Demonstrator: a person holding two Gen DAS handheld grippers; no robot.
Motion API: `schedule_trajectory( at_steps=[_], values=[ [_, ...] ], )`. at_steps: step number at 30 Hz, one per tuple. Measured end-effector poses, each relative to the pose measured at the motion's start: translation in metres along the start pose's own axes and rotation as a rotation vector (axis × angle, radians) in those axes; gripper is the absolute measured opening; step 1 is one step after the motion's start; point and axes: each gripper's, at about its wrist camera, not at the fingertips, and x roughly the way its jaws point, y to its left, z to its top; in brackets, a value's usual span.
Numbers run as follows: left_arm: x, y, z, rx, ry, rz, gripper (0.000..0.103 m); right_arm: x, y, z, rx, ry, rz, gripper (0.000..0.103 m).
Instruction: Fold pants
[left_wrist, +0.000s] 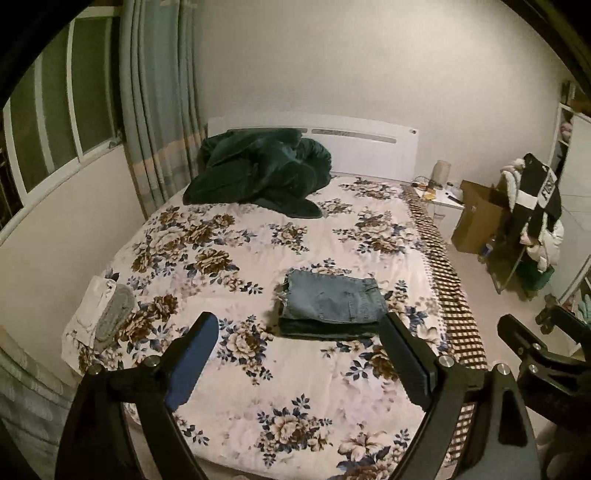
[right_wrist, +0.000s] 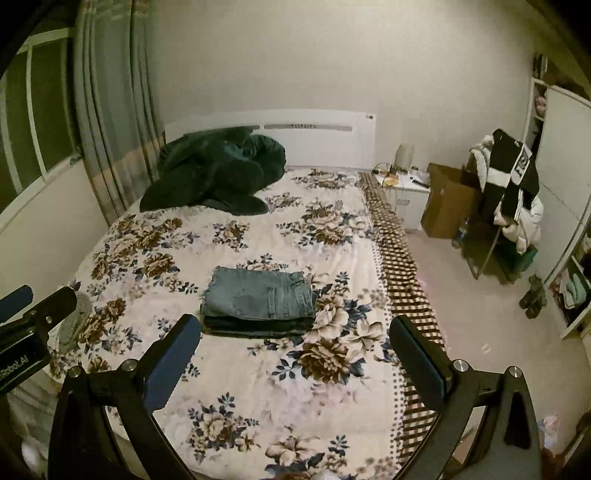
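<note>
Jeans (left_wrist: 332, 306) look fully folded into a compact stack mid-bed toward the foot edge of the floral bedspread (left_wrist: 229, 258), left gripper (left_wrist: 299, 365) & right gripper (right_wrist: 295, 358) both released w/ nothing held, hovering above, so task prob done.

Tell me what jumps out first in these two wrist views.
The folded jeans sit as a neat stack in the middle of the floral bedspread, just ahead of both open claws, left claw and right claw, neither touching them. Behind, a dark green blanket is heaped against the headboard, and a white and grey garment pile lies at the bed's left edge.
</note>
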Motion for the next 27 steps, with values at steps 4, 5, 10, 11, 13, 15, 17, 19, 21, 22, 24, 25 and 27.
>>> schedule_trajectory(
  at_steps=[4, 5, 10, 11, 13, 15, 17, 19, 21, 22, 24, 25, 27],
  values=[
    [-0.018, 0.009, -0.001, 0.001, -0.003, -0.017, 0.093, -0.040, 0.008, -0.001, 0.006, -0.028, -0.021, 0.103],
    [-0.020, 0.010, -0.002, 0.003, -0.001, -0.018, 0.102, -0.050, 0.010, -0.002, 0.010, -0.032, -0.029, 0.103],
    [-0.031, 0.020, -0.007, 0.007, -0.023, -0.015, 0.103, -0.080, 0.023, -0.001, 0.008, -0.060, -0.030, 0.103],
    [-0.032, 0.022, -0.008, 0.006, -0.021, -0.019, 0.103, -0.084, 0.026, -0.002, 0.006, -0.063, -0.034, 0.103],
    [-0.035, 0.024, -0.011, 0.005, -0.025, -0.009, 0.103, -0.090, 0.030, -0.003, 0.004, -0.063, -0.031, 0.103],
    [-0.037, 0.025, -0.012, 0.003, -0.028, -0.003, 0.103, -0.090, 0.034, -0.001, 0.000, -0.055, -0.027, 0.103],
    [-0.042, 0.027, -0.016, -0.001, -0.033, -0.004, 0.103, -0.090, 0.038, -0.001, -0.006, -0.048, -0.021, 0.103],
    [-0.044, 0.028, -0.017, 0.002, -0.041, 0.005, 0.103, -0.091, 0.041, -0.001, -0.011, -0.042, -0.016, 0.103],
    [-0.045, 0.029, -0.016, 0.003, -0.037, 0.009, 0.103, -0.095, 0.044, -0.002, -0.013, -0.043, -0.013, 0.103],
    [-0.046, 0.030, -0.017, 0.003, -0.038, 0.009, 0.103, -0.092, 0.043, -0.002, -0.012, -0.042, -0.010, 0.103],
    [-0.046, 0.030, -0.017, 0.002, -0.038, 0.011, 0.103, -0.094, 0.043, -0.002, -0.012, -0.041, -0.008, 0.103],
    [-0.048, 0.030, -0.016, 0.004, -0.041, 0.014, 0.103, -0.093, 0.042, -0.002, -0.011, -0.042, -0.006, 0.103],
    [-0.050, 0.031, -0.016, 0.005, -0.044, 0.015, 0.103, -0.095, 0.042, -0.003, -0.010, -0.043, -0.004, 0.103]
  ],
)
